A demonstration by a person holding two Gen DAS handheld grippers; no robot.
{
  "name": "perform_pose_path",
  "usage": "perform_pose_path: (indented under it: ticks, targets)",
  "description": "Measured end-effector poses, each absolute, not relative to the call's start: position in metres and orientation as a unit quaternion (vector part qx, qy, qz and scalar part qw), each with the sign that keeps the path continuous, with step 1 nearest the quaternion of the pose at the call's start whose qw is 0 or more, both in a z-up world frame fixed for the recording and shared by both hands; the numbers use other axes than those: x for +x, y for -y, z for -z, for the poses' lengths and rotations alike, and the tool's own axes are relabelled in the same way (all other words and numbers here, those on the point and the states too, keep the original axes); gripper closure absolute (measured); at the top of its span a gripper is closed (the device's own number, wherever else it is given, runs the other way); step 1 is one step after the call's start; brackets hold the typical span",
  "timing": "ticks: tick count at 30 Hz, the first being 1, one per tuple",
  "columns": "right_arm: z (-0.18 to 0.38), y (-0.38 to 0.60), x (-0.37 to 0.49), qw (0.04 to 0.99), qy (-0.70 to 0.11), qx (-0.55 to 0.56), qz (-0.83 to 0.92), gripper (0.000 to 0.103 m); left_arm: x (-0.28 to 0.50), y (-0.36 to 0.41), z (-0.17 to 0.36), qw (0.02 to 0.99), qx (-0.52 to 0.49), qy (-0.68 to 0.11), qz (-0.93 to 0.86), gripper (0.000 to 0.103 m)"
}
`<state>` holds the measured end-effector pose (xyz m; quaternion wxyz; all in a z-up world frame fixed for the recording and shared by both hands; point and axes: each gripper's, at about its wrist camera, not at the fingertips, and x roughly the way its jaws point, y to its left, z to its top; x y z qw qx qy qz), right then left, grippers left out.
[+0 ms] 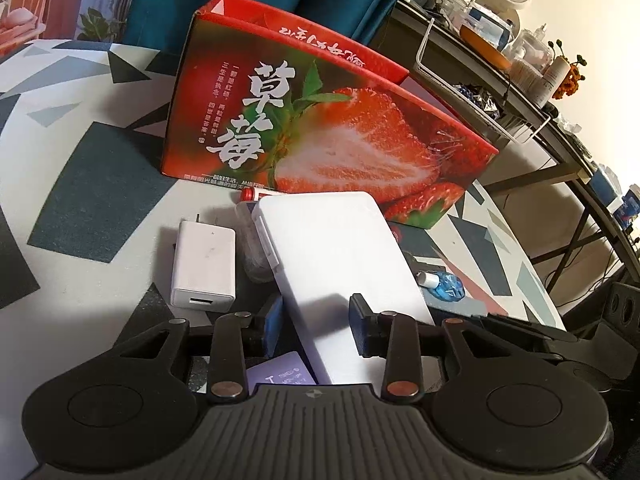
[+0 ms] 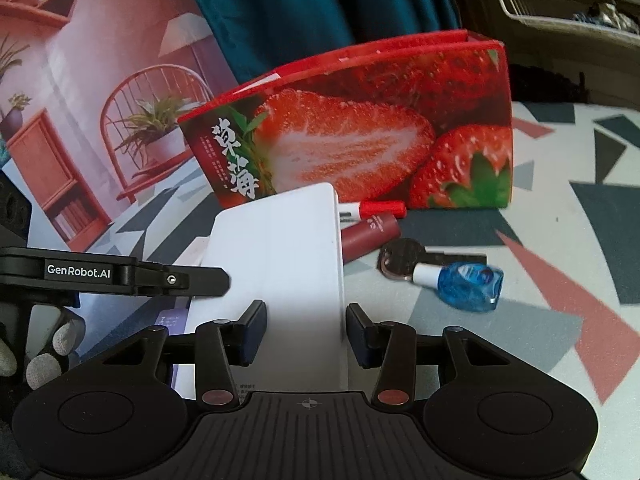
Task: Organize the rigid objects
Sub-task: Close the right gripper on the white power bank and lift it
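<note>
So you're mid-pickup here, I'd say. The big strawberry carton (image 1: pixel 328 120) stands open-topped at 12 o'clock, and the white box (image 1: pixel 332 248) is tilted right in front of it, its far end propped over the clutter and its near end in between both your claws.

Your left gripper (image 1: pixel 318 328) is narrow, and the pads look pinched on that white box. Your right gripper (image 2: pixel 306 332) is narrow around it too, but there seems to be a sliver of gap at the 3 o'clock pad, so I can't tell if it's actually biting.

My guess for the next move: get a firm grip, lift clear, then carry it up over the carton rim at 12 and drop it in. It has to go high enough not to knock the carton.

Smaller stuff still lying out: white charger (image 1: pixel 202 268) at 9 o'clock of the box, dark red tube (image 2: pixel 370 236) at 2, and a blue bottle (image 2: pixel 468 286) at 3, touching a round metal disc (image 2: pixel 400 250).

Surface is a tablecloth (image 1: pixel 80 200) with a geometric print. Behind it hangs a teal curtain (image 2: pixel 300 8), with a cluttered shelf (image 1: pixel 500 68) off at 2 o'clock.
</note>
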<state>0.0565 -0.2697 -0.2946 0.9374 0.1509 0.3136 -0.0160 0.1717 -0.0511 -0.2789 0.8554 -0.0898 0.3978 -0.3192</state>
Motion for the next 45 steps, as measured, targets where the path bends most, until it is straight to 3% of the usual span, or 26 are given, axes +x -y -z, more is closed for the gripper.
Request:
perform_pose_path:
  ticks: [18, 45]
  targets:
    - [0.293, 0.264, 0.054, 0.938, -0.311, 0.151, 0.019, 0.066, 0.165, 0.055, 0.274, 0.861, -0.069, -0.398, 0.311, 0.062]
    - [0.227, 0.253, 0.034, 0.959, -0.253, 0.121, 0.036, 0.073, 0.140, 0.055, 0.207, 0.894, -0.042, -0.290, 0.338, 0.062]
